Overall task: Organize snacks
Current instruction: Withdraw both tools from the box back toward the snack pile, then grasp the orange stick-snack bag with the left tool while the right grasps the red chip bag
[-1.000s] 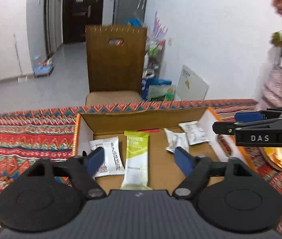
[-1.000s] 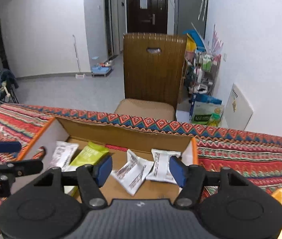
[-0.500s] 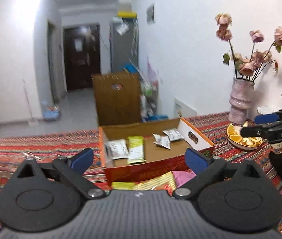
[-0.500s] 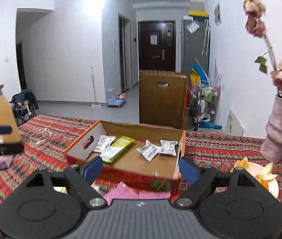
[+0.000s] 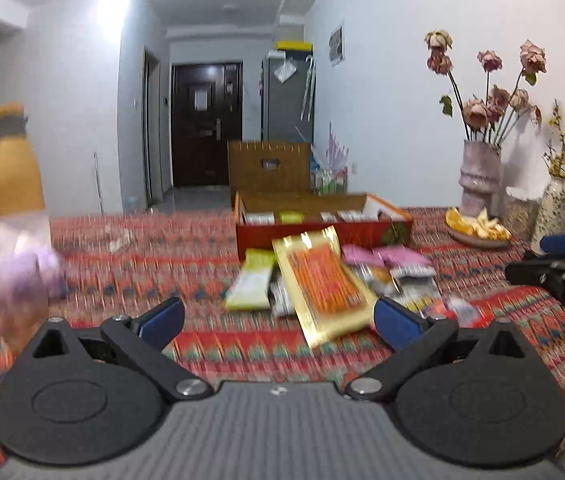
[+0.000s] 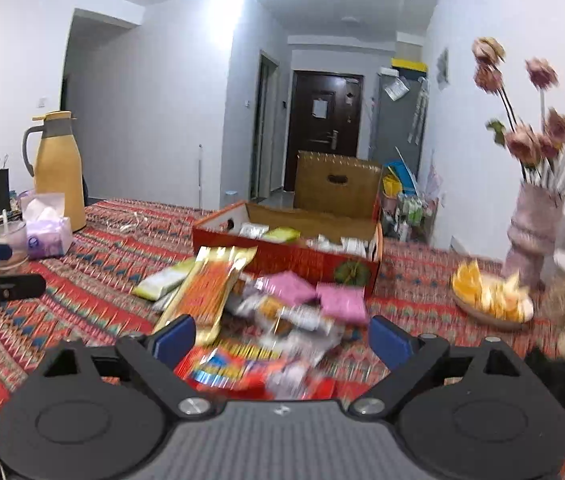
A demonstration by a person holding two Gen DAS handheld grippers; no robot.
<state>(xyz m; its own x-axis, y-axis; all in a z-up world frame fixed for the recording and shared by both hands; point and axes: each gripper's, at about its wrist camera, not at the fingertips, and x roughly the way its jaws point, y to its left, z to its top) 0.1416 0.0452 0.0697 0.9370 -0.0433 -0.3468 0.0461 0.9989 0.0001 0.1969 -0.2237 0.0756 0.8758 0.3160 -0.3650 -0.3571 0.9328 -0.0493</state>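
Observation:
A red cardboard box (image 5: pixel 322 232) (image 6: pixel 290 258) stands far back on the patterned cloth, with white and green snack packets inside. In front of it lies a loose pile of snacks: a gold-and-orange packet (image 5: pixel 322 280) (image 6: pixel 210 284), a green bar (image 5: pixel 252 280) (image 6: pixel 164 278), pink packets (image 5: pixel 378 256) (image 6: pixel 340 298) and a red wrapper (image 6: pixel 234 364). My left gripper (image 5: pixel 278 318) is open, nothing between its fingers, short of the pile. My right gripper (image 6: pixel 280 336) hovers over the near edge of the pile, its jaws opening and empty.
A yellow thermos (image 6: pixel 58 168) (image 5: pixel 8 164), a tissue pack (image 6: pixel 46 224) and a cup (image 6: pixel 8 240) stand at the left. A plate of orange slices (image 6: pixel 490 298) (image 5: pixel 476 230) and a pink vase of dried flowers (image 6: pixel 532 232) (image 5: pixel 478 184) stand at the right. A brown chair (image 5: pixel 268 170) is behind the table.
Both grippers have pulled back from over the box towards the near side of the table and opened wider. The snack pile in front of the box has come into view.

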